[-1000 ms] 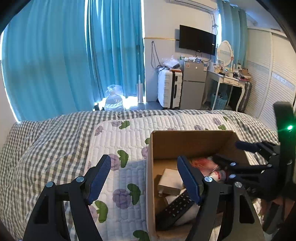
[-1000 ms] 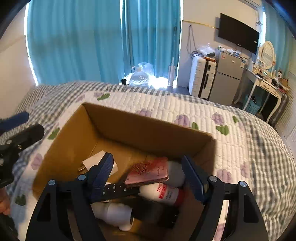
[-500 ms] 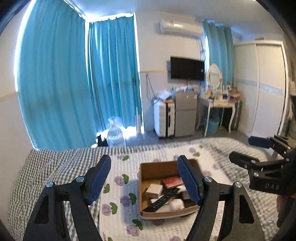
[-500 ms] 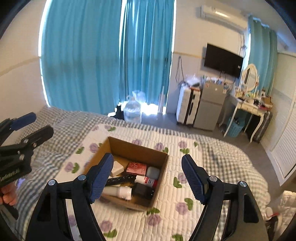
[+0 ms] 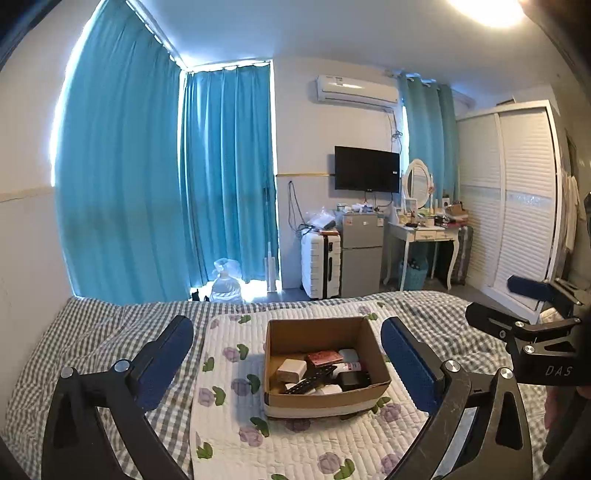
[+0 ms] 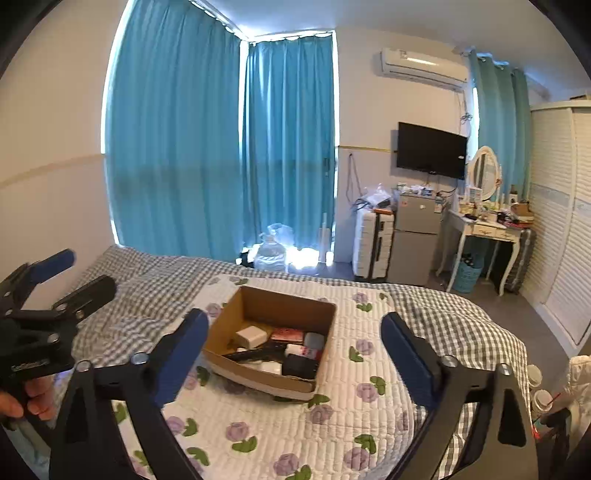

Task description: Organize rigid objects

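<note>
Both grippers have drawn back and up from the cardboard box [image 5: 325,369], which now lies well apart on the quilted mat [image 5: 229,424]. Left gripper [image 5: 288,363]: jaws spread wide, holding nothing. Box, centre, holds a remote [image 5: 310,380] and small items. Right gripper [image 6: 291,354]: jaws wide, empty.

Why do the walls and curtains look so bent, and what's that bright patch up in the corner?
Left wrist view: the fisheye lens bows the curtains and wardrobe, and a ceiling light flares at the top right. Right wrist view: the same bending, daylight glares under the curtains, and the box stays sharp.
</note>
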`<act>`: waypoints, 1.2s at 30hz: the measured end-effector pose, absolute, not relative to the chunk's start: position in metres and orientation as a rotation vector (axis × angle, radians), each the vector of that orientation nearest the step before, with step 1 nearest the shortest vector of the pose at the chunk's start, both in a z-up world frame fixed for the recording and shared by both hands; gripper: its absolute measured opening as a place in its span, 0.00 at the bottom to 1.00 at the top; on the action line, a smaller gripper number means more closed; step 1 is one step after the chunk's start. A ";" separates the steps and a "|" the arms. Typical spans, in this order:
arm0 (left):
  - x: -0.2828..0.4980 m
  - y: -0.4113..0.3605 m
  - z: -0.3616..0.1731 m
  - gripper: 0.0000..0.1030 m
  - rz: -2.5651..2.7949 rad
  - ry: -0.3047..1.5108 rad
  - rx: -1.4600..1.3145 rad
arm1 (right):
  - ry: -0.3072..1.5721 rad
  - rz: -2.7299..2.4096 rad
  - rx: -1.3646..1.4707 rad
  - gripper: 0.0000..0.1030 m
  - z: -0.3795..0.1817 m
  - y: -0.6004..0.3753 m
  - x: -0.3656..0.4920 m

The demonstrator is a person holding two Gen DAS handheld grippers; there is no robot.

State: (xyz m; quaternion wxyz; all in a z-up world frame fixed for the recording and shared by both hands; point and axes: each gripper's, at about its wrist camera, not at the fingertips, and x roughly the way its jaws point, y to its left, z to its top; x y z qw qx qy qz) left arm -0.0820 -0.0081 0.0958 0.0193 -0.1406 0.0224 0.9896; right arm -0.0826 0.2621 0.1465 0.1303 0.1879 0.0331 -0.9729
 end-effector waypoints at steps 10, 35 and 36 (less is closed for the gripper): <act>-0.117 -0.011 -0.002 1.00 3.127 0.030 -0.482 | 0.070 -2.922 0.467 1.00 0.059 0.270 -0.118; -0.118 -0.008 -0.061 1.00 3.148 0.091 -0.546 | 0.121 -2.950 0.542 1.00 -0.020 0.268 -0.130; -0.117 -0.009 -0.061 1.00 3.146 0.084 -0.545 | 0.123 -2.950 0.543 1.00 -0.020 0.268 -0.130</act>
